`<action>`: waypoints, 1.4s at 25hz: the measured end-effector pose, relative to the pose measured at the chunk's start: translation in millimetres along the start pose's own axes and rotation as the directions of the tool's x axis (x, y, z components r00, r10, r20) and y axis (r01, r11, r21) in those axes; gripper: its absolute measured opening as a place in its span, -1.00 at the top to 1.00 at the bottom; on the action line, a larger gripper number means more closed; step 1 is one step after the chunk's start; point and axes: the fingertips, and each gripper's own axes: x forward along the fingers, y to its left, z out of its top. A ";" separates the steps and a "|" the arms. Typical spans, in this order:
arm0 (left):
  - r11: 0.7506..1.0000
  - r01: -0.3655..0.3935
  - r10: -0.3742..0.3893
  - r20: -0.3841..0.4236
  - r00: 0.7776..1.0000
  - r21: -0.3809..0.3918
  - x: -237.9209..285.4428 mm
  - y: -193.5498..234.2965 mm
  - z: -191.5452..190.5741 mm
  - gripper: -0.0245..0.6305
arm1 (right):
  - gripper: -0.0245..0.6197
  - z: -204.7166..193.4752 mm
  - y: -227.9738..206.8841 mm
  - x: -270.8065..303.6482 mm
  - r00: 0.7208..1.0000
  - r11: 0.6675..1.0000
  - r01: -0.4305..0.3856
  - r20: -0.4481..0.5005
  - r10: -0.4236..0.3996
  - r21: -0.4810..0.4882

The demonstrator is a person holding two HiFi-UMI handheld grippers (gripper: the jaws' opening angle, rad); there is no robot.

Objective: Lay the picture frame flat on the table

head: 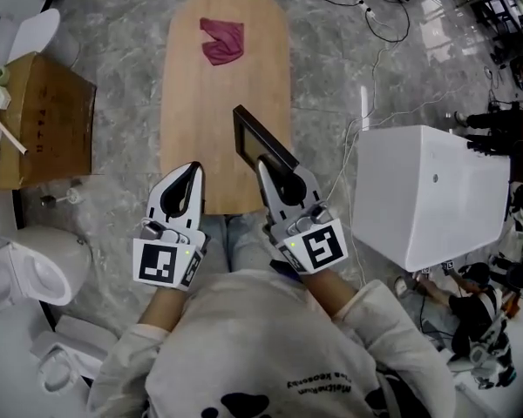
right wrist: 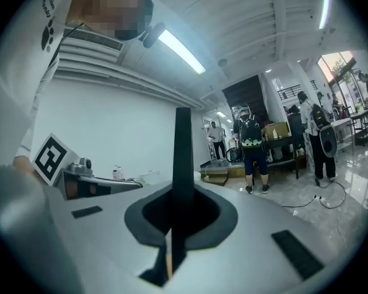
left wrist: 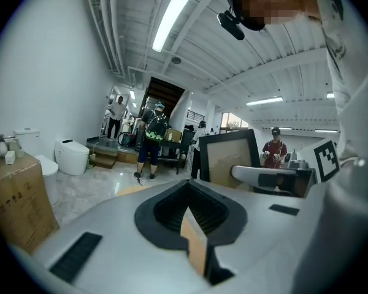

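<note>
Right tongs [head: 270, 171] are pinching the picture frame [head: 261, 144] by its near edge. The frame is standing tilted over the near end of the table [head: 218, 103], toward the table's right side, and is not lying flat. Whether it is touching the table cannot be told. Left tongs [head: 189, 177] are hovering over the table's near left edge, pressed together and gripping nothing. A red cloth [head: 223, 40] is lying at the table's far end.
</note>
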 end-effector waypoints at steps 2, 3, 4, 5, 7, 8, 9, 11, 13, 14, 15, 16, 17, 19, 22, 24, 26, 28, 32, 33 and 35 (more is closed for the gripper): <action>1.000 0.014 -0.014 -0.008 1.000 0.008 5.5 1.4 -5.8 0.90 | 0.87 -7.5 -2.0 2.9 1.000 1.000 -0.013 -0.008 0.013 -0.011; 1.000 0.022 -0.022 -0.010 1.000 0.013 8.6 2.0 -9.1 0.90 | 0.87 -12.0 -3.3 4.2 1.000 1.000 -0.021 -0.012 0.021 -0.019; 0.999 0.030 -0.030 -0.014 0.999 0.016 11.2 2.8 -12.8 0.90 | 0.87 -16.8 -4.1 5.4 0.999 0.999 -0.028 -0.018 0.028 -0.026; 0.999 0.037 -0.037 -0.021 0.999 0.016 13.1 4.4 -16.5 0.90 | 0.87 -21.8 -4.7 6.9 0.999 0.999 -0.034 -0.026 0.034 -0.029; 0.999 0.050 -0.050 -0.035 0.998 0.012 16.7 11.3 -23.6 0.90 | 0.87 -32.5 -5.2 12.3 0.998 0.999 -0.041 -0.050 0.039 -0.030; 0.998 0.056 -0.056 -0.042 0.998 0.009 18.8 15.1 -27.2 0.90 | 0.87 -37.6 -5.5 15.2 0.997 0.999 -0.043 -0.063 0.042 -0.027; 0.998 0.060 -0.060 -0.052 0.997 0.004 20.7 17.0 -31.1 0.90 | 0.87 -42.0 -6.1 16.8 0.997 0.999 -0.046 -0.070 0.045 -0.024; 0.998 0.069 -0.069 -0.073 0.995 -0.002 24.3 13.8 -38.8 0.90 | 0.87 -49.8 -8.5 15.4 0.996 0.998 -0.053 -0.076 0.052 -0.015; 0.997 0.082 -0.081 -0.083 0.993 -0.001 26.3 7.6 -45.9 0.90 | 0.87 -60.0 -10.0 11.3 0.994 0.998 -0.059 -0.093 0.059 -0.004; 0.996 0.088 -0.088 -0.085 0.992 0.000 26.6 5.4 -49.8 0.90 | 0.87 -65.4 -10.1 9.8 0.993 0.998 -0.063 -0.103 0.063 0.002; 0.996 0.093 -0.092 -0.089 0.992 -0.001 26.9 4.1 -54.3 0.90 | 0.87 -71.0 -9.9 8.9 0.991 0.998 -0.067 -0.112 0.067 0.006; 0.995 0.095 -0.095 -0.093 0.991 -0.003 27.1 3.9 -59.4 0.90 | 0.87 -76.7 -9.6 8.6 0.990 0.997 -0.072 -0.118 0.072 0.009; 0.995 0.096 -0.096 -0.098 0.991 -0.006 27.3 4.3 -64.9 0.90 | 0.87 -82.2 -9.3 8.8 0.989 0.997 -0.077 -0.122 0.078 0.012; 0.996 0.094 -0.095 -0.107 0.990 -0.014 27.1 6.3 -76.0 0.90 | 0.87 -91.9 -7.8 9.8 0.988 0.996 -0.089 -0.123 0.091 0.021; 0.995 0.096 -0.098 -0.115 0.989 -0.022 26.2 9.5 -90.9 0.90 | 0.87 -104.5 -4.9 11.9 0.986 0.993 -0.112 -0.120 0.115 0.038; 0.995 0.101 -0.103 -0.117 0.988 -0.024 27.0 11.8 -100.2 0.90 | 0.87 -112.9 -4.3 13.5 0.984 0.991 -0.123 -0.120 0.128 0.051; 0.995 0.101 -0.104 -0.122 0.987 -0.026 29.4 13.9 -109.9 0.90 | 0.87 -121.4 -4.8 14.3 0.983 0.989 -0.132 -0.123 0.139 0.062; 0.995 0.101 -0.103 -0.129 0.986 -0.028 32.9 15.9 -119.5 0.90 | 0.87 -130.6 -6.1 14.6 0.980 0.988 -0.140 -0.131 0.148 0.069; 0.993 0.110 -0.115 -0.131 0.985 -0.042 41.4 21.5 -138.8 0.90 | 0.87 -151.0 -8.8 18.4 0.977 0.985 -0.152 -0.139 0.162 0.078; 0.992 0.116 -0.121 -0.136 0.983 -0.043 44.0 21.9 -144.3 0.90 | 0.87 -156.5 -9.6 19.1 0.976 0.984 -0.157 -0.139 0.167 0.085; 0.991 0.130 -0.135 -0.157 0.978 -0.042 49.3 22.2 -157.1 0.90 | 0.87 -168.4 -11.6 20.1 0.974 0.981 -0.165 -0.139 0.179 0.104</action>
